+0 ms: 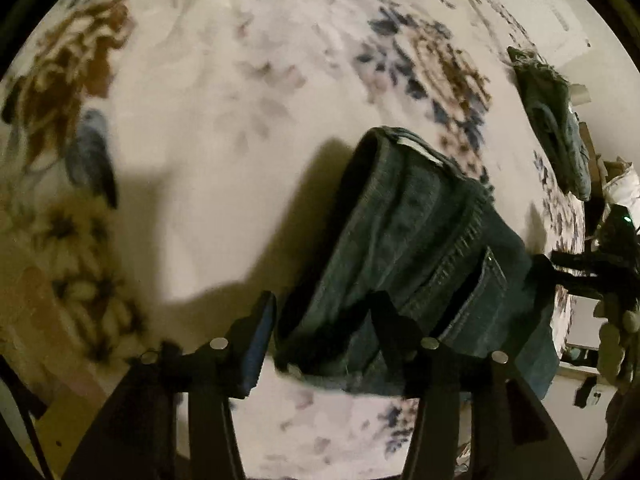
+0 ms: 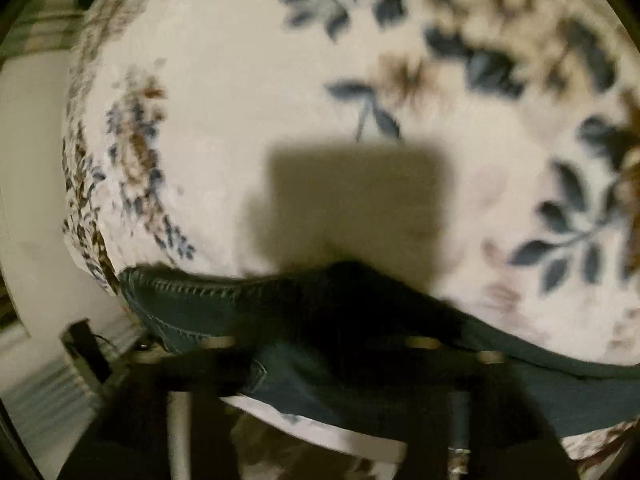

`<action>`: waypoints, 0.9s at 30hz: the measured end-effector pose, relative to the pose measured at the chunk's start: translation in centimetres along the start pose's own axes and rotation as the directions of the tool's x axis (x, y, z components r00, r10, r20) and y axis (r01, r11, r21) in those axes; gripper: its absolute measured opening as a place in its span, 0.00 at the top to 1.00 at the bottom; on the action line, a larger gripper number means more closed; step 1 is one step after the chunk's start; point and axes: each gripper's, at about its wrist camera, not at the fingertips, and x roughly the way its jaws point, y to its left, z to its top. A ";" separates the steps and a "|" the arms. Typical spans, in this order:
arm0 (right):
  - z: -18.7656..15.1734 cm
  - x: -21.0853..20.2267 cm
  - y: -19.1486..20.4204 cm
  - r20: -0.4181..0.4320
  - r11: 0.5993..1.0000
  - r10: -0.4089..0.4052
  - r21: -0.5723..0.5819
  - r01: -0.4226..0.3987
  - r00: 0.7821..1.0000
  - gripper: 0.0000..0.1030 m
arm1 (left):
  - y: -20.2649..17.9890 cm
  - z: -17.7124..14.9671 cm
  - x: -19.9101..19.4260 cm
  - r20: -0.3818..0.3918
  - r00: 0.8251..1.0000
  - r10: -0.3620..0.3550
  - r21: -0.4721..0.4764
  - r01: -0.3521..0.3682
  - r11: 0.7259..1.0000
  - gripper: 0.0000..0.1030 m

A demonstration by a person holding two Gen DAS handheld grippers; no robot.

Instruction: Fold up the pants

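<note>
Jeans (image 1: 404, 248), dark blue denim folded into a thick bundle, lie on a bed under a floral bedspread (image 1: 224, 112), close to the bedspread's near edge. In the left wrist view the left gripper (image 1: 320, 320) hangs over the near end of the jeans with its fingers (image 1: 260, 336) parted; one finger stands beside the jeans, the other lies across the denim, and neither pad presses the cloth. In the right wrist view the right gripper (image 2: 320, 356) sits over the jeans (image 2: 360, 320), blurred and dark; its fingers stand wide apart, the denim between them, released. A second dark green-blue garment (image 1: 556, 120) lies on the bedspread well beyond the jeans, toward its far edge.
</note>
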 end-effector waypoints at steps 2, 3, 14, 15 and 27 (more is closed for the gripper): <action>-1.5 -2.0 0.0 0.058 1.000 0.002 -0.023 0.000 0.998 0.23 | -1.0 -0.8 -1.0 0.017 0.998 0.066 0.023 -0.066 0.998 0.10; -2.6 -2.8 -0.3 0.078 1.000 0.005 -0.024 -0.003 0.997 0.23 | -1.4 -1.1 -1.4 0.039 0.994 0.100 0.029 -0.102 0.994 0.04; -19.7 -6.9 -20.4 0.382 0.883 -0.025 0.442 -0.158 0.924 0.23 | -13.3 -4.1 0.4 0.071 0.987 0.147 0.227 -0.159 0.961 0.02; -21.4 -7.4 -22.8 0.407 0.851 -0.041 0.492 -0.181 0.913 0.23 | -15.8 -4.4 0.9 0.063 0.989 0.131 0.268 -0.143 0.953 0.02; -38.6 -17.5 -55.3 0.641 0.483 -0.285 0.738 -0.471 0.713 0.23 | -42.2 -13.0 9.0 -0.073 0.997 0.025 0.565 0.021 0.825 0.02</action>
